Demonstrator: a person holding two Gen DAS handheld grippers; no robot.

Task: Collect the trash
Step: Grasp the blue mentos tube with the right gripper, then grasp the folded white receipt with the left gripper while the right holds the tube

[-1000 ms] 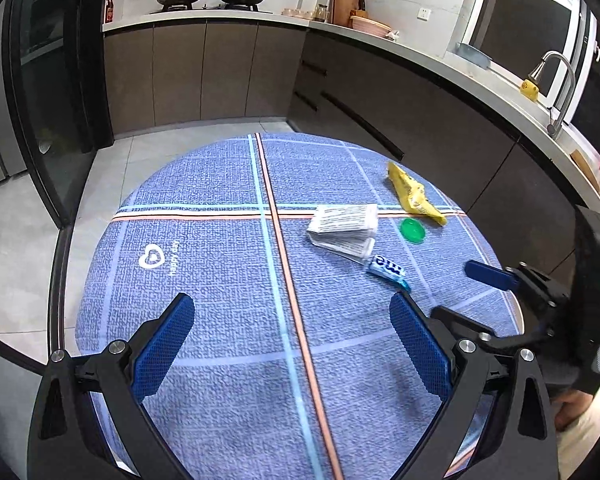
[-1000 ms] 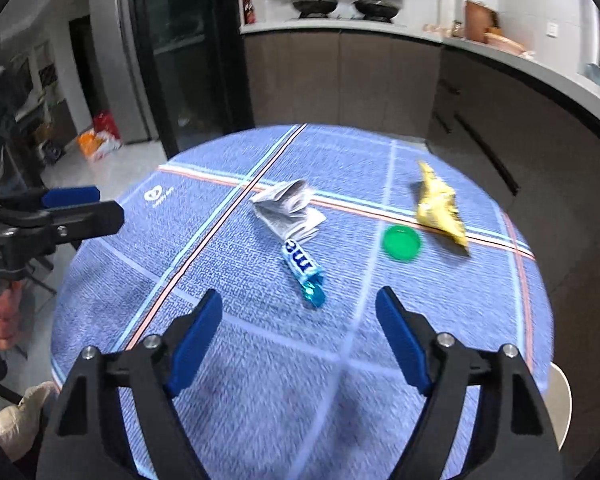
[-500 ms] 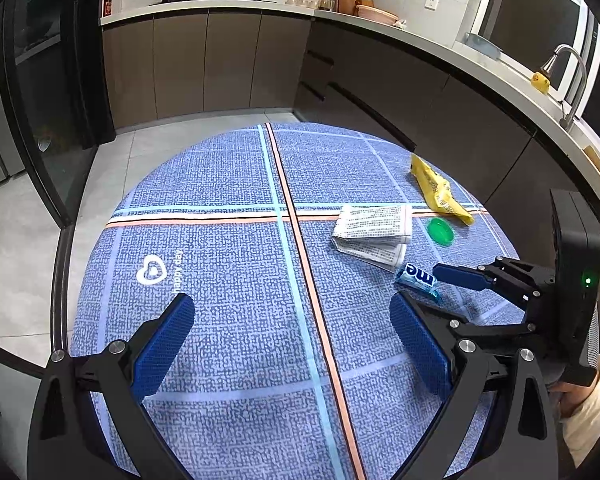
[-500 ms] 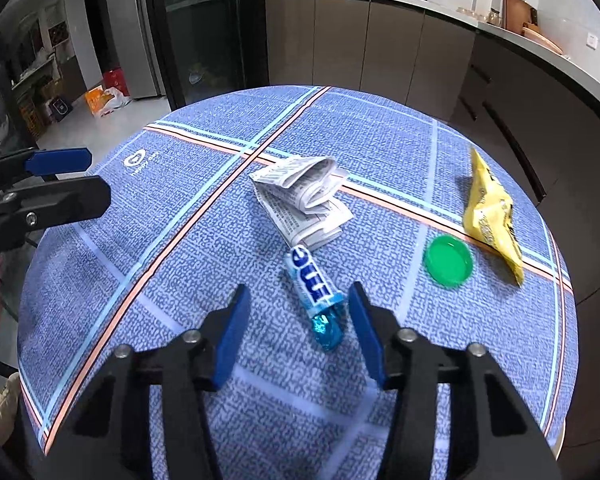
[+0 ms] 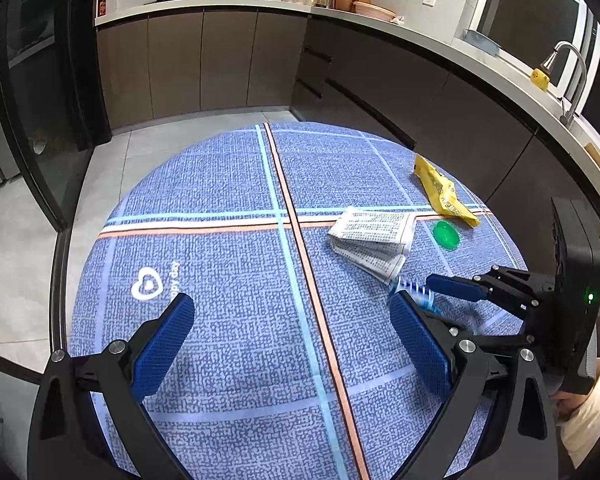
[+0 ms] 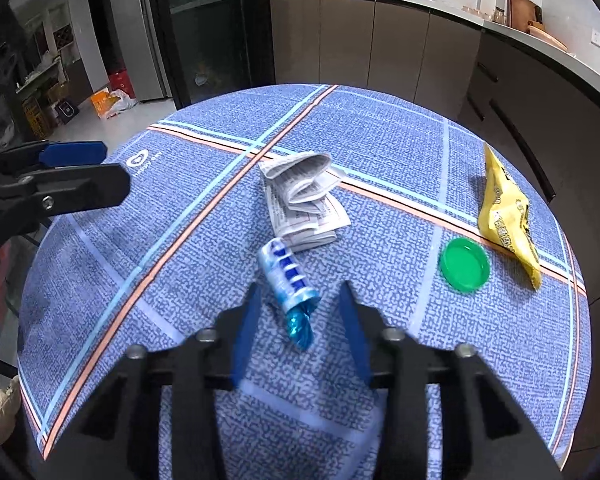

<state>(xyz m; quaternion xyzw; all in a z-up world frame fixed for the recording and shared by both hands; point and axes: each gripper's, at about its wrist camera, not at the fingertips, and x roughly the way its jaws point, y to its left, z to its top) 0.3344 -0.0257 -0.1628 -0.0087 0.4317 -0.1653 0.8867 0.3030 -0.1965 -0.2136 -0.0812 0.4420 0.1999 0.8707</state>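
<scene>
Nearest trash: the blue candy wrapper (image 6: 286,276) lies on the table (image 6: 380,128), just ahead of your right tool (image 6: 298,312) and between its two pads.
Long axis: the wrapper runs roughly along the line your right tool points, angled a little to the left at its far end; its twisted foil tail is the near end, sitting in the gap.
Right tool: partly open, pads on either side of the tail and not yet touching it, as far as the blur on the fingers lets you judge.
Left tool: wide open (image 5: 292,340), holding nothing, low over bare cloth on the near side of the table.
Which hand is nearer: your right one, clearly; from the left wrist view the wrapper (image 5: 414,294) sits off beside the left tool's right pad, already under the right tool.
What the close turns on: the pads close across the wrapper's narrow width, so you likely need only a slight push forward and down before you squeeze.
Other trash: folded newspaper (image 6: 304,200) touching the wrapper's far end; green lid (image 6: 465,264) and yellow snack bag (image 6: 506,216) well to the right, the lid just beside the bag.
Risk: pinching only the thin tail may let the wrapper slip.
</scene>
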